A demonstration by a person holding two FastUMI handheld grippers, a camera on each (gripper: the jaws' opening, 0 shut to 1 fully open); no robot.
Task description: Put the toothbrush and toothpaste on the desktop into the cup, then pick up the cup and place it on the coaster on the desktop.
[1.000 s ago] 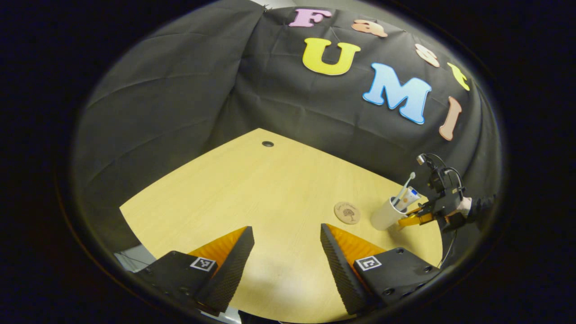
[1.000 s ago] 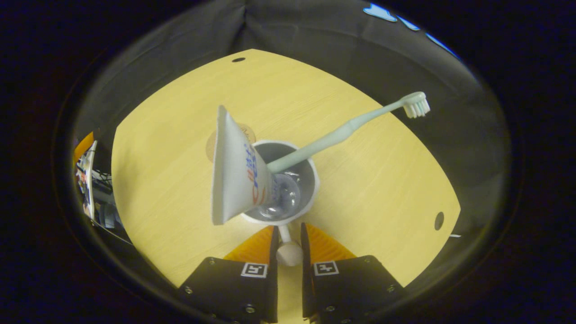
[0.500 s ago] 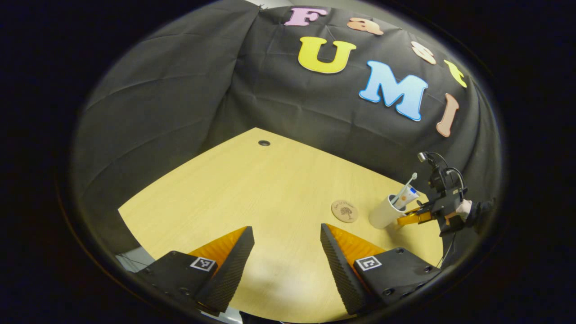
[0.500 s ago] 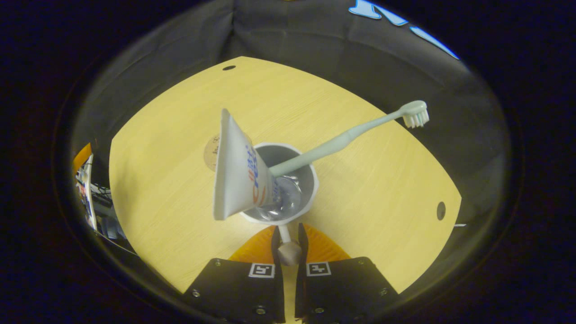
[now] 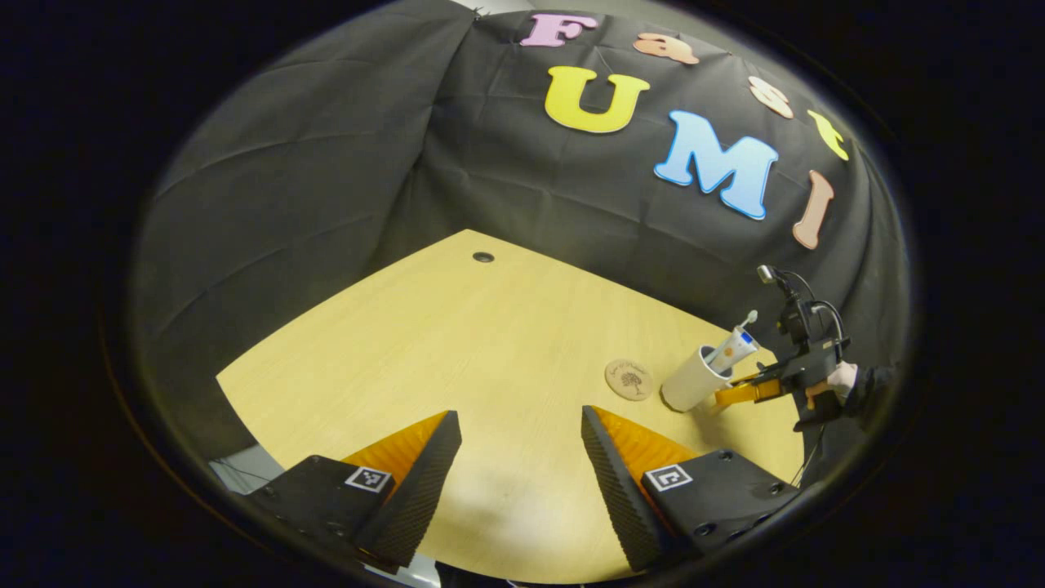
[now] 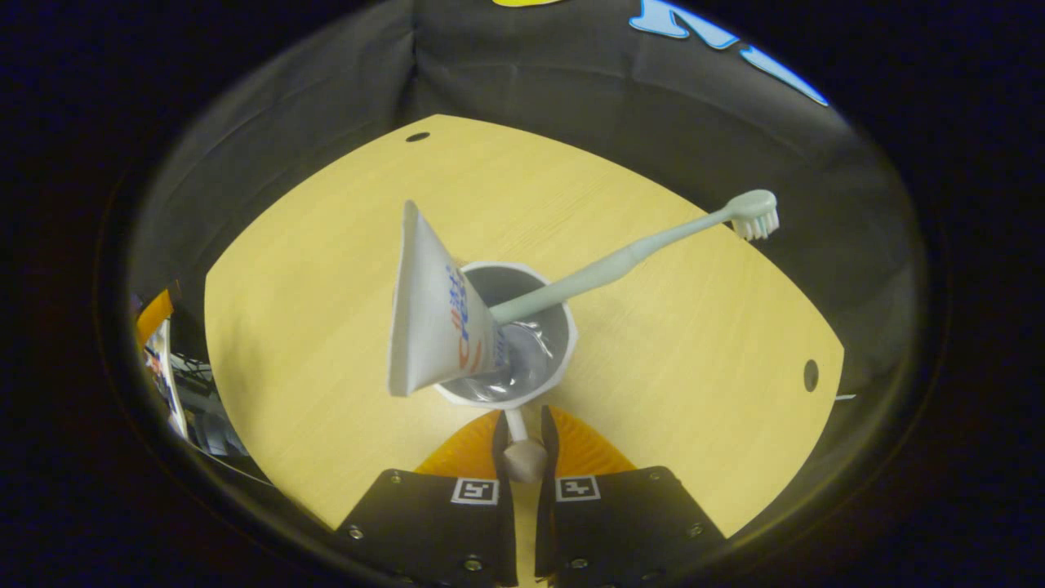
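In the right gripper view a white cup (image 6: 549, 287) sits just beyond my right gripper (image 6: 522, 441), which is shut on the cup handle (image 6: 522, 457). Inside it, a white toothpaste tube (image 6: 433, 318) leans left and a pale green toothbrush (image 6: 637, 253) leans right. The left gripper view shows the cup (image 5: 690, 380) tilted, just right of the round brown coaster (image 5: 629, 380), with the right gripper (image 5: 739, 394) and a hand (image 5: 841, 380) behind it. Whether the cup touches the table I cannot tell. My left gripper (image 5: 521, 457) hangs open over the near table, holding nothing.
The light wooden table (image 5: 457, 343) has cable holes at the back (image 5: 483, 257) and at the right (image 6: 810, 375). Black cloth walls close in behind it. Past the table's left edge lies some clutter (image 6: 171, 384).
My right gripper's fingers closed tighter on the cup handle. The cup then moved left toward the coaster, which slid behind the toothpaste tube in the right gripper view. The left gripper stayed put.
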